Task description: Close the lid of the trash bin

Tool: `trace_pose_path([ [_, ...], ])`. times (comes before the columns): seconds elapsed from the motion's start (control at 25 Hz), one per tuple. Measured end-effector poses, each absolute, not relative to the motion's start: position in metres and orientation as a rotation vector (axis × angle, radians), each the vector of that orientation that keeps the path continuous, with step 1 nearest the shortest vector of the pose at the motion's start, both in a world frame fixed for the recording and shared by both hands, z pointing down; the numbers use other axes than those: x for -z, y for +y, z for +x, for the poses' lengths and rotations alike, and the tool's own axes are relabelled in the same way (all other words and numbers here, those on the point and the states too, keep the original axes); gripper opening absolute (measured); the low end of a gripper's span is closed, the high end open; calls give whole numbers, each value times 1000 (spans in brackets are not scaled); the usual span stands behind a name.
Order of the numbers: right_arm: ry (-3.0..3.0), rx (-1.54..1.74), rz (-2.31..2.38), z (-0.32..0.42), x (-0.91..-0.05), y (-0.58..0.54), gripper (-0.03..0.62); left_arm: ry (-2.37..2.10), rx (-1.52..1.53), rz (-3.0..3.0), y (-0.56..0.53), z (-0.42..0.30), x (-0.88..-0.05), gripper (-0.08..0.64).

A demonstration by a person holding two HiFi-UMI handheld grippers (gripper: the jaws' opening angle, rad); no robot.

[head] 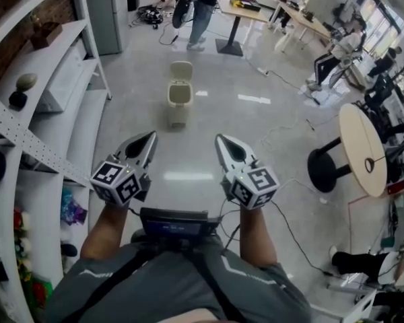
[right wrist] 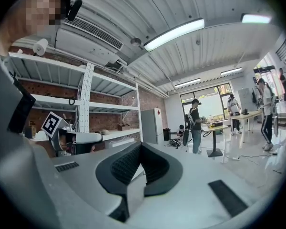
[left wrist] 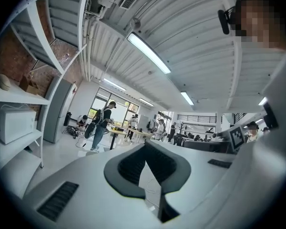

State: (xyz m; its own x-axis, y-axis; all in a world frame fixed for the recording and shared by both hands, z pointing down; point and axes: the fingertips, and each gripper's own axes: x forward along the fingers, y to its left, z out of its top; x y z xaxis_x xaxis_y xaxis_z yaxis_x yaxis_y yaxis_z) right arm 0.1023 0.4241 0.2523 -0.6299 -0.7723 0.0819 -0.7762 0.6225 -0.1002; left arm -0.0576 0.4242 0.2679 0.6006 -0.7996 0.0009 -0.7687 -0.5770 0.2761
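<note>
Left claw and right claw sit pinched together, empty; I see the bin well ahead, lid up. Shove hard and it may topple.

A glossy grey floor spreads under white strip lights on a ribbed ceiling. White shelving lines a brick wall at left. A round table stands right, with desks and bright windows beyond.
</note>
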Motion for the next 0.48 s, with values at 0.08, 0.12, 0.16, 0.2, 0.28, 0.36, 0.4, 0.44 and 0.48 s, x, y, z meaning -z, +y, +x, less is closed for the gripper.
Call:
trace_pose_path([
  [0.08, -2802, -197, 1346, 101, -251, 424, -11, -1285, 189, 2572, 425, -60, -269, 5],
  [0.12, -2800, -198, 1349, 100, -250, 425, -11, -1283, 189, 2569, 426, -61, -270, 5],
  [0.16, -2798, -199, 1351, 99, -250, 425, -11, -1280, 188, 2568, 426, -62, -270, 5],
  [0.2, -2796, -199, 1352, 98, -250, 426, -11, -1277, 186, 2568, 427, -63, -271, 5],
  [0.28, -2794, -199, 1349, 95, -251, 426, -11, -1270, 181, 2570, 428, -64, -272, 5],
  [0.36, -2794, -200, 1345, 93, -252, 427, -11, -1265, 176, 2573, 428, -65, -273, 5],
  [0.4, -2794, -204, 1348, 92, -252, 427, -11, -1265, 174, 2574, 428, -66, -273, 5],
  [0.44, -2793, -210, 1355, 92, -251, 427, -11, -1265, 174, 2576, 428, -67, -272, 5],
  [0.48, -2791, -216, 1365, 92, -250, 427, -11, -1266, 176, 2577, 428, -68, -272, 5],
])
